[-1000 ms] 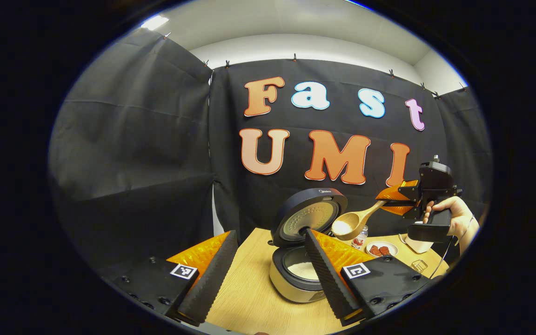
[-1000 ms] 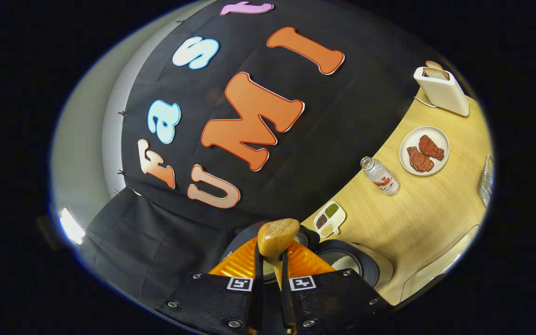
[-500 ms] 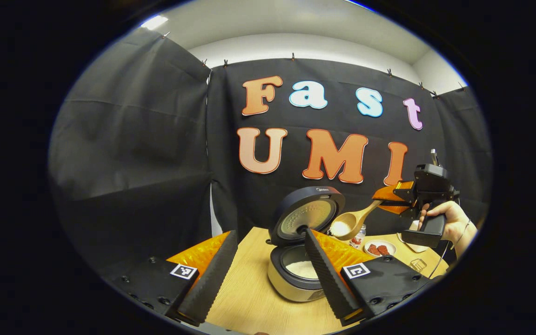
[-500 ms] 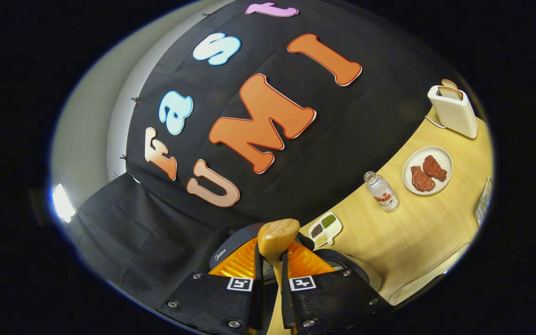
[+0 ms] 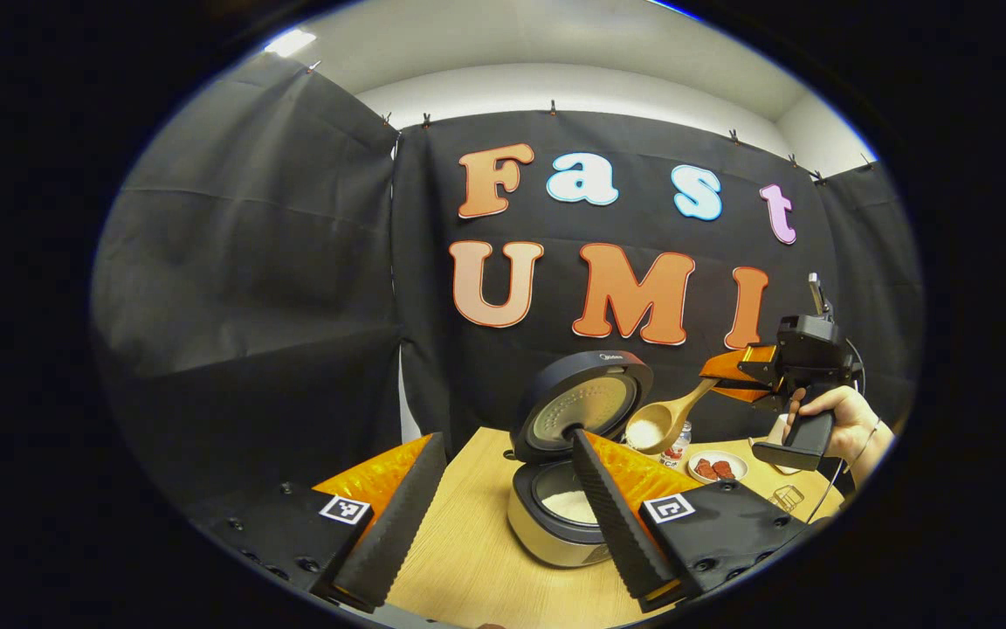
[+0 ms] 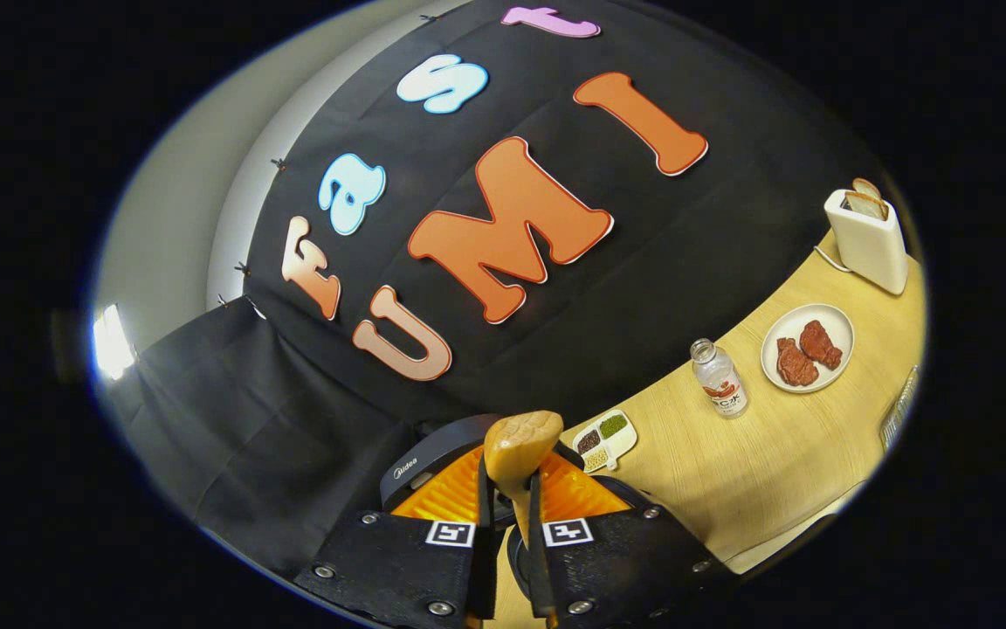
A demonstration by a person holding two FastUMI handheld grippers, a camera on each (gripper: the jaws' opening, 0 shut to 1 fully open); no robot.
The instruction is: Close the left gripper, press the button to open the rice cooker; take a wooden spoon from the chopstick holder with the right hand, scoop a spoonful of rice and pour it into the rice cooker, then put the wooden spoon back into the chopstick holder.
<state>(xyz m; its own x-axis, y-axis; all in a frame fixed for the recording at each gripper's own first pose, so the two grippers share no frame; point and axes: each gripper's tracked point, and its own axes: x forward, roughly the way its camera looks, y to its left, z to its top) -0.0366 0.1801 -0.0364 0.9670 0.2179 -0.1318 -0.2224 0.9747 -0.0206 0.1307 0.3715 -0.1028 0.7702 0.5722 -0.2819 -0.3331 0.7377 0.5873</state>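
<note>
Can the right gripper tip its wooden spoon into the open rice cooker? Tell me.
Probably yes. The right gripper holds the wooden spoon of rice above and beside the open grey rice cooker; its lid stands raised and nothing lies between.

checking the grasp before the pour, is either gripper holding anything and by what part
The right gripper holds the wooden spoon by its handle, bowl forward with rice in it. The left gripper is open and holds nothing.

Left tongs [image 5: 503,511]: fingers spread wide apart, nothing between them, held low and level.
Right tongs [image 6: 507,559]: fingers nearly together, pinching a spoon handle; raised high.
Hand [image 5: 844,419]: wrapped round the right tongs' grip.
</note>
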